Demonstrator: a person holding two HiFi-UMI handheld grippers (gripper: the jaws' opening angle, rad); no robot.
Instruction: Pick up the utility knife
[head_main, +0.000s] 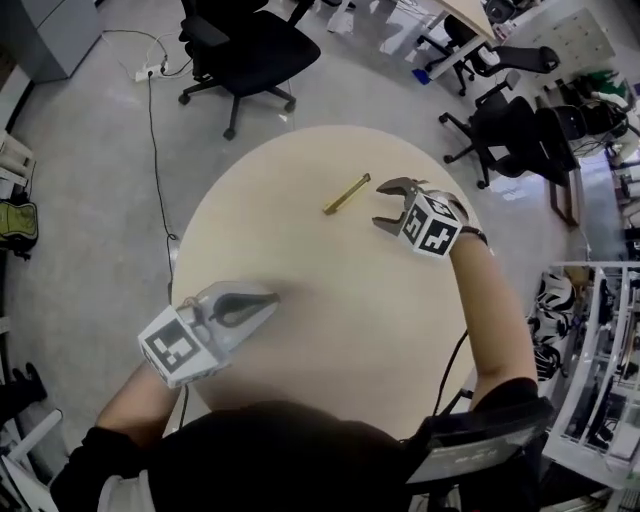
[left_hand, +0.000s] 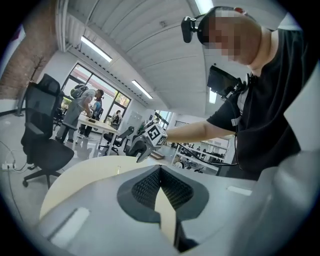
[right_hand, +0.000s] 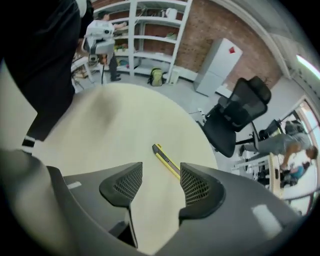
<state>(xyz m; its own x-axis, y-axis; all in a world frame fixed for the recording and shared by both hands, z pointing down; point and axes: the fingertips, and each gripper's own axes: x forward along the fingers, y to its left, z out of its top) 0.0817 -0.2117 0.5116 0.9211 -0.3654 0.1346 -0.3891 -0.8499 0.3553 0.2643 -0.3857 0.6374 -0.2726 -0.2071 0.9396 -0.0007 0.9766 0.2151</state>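
Observation:
The utility knife (head_main: 347, 193) is a slim yellow and black bar lying on the far part of the round beige table (head_main: 300, 380). My right gripper (head_main: 390, 206) hovers just right of it with its jaws spread and nothing between them. In the right gripper view the knife (right_hand: 165, 160) lies on the table just beyond the right gripper (right_hand: 160, 172), its near end hidden behind the right-hand pad (right_hand: 196, 186). My left gripper (head_main: 245, 305) is low over the near left of the table, its jaws together and empty. In the left gripper view the left gripper (left_hand: 160, 169) points toward the right gripper (left_hand: 142, 147).
A black office chair (head_main: 245, 45) stands beyond the table, with more chairs (head_main: 520, 125) at the far right. White shelving (head_main: 600, 350) is close on the right. A cable and power strip (head_main: 150, 72) lie on the floor at the left. People (left_hand: 82, 107) stand at a distant desk.

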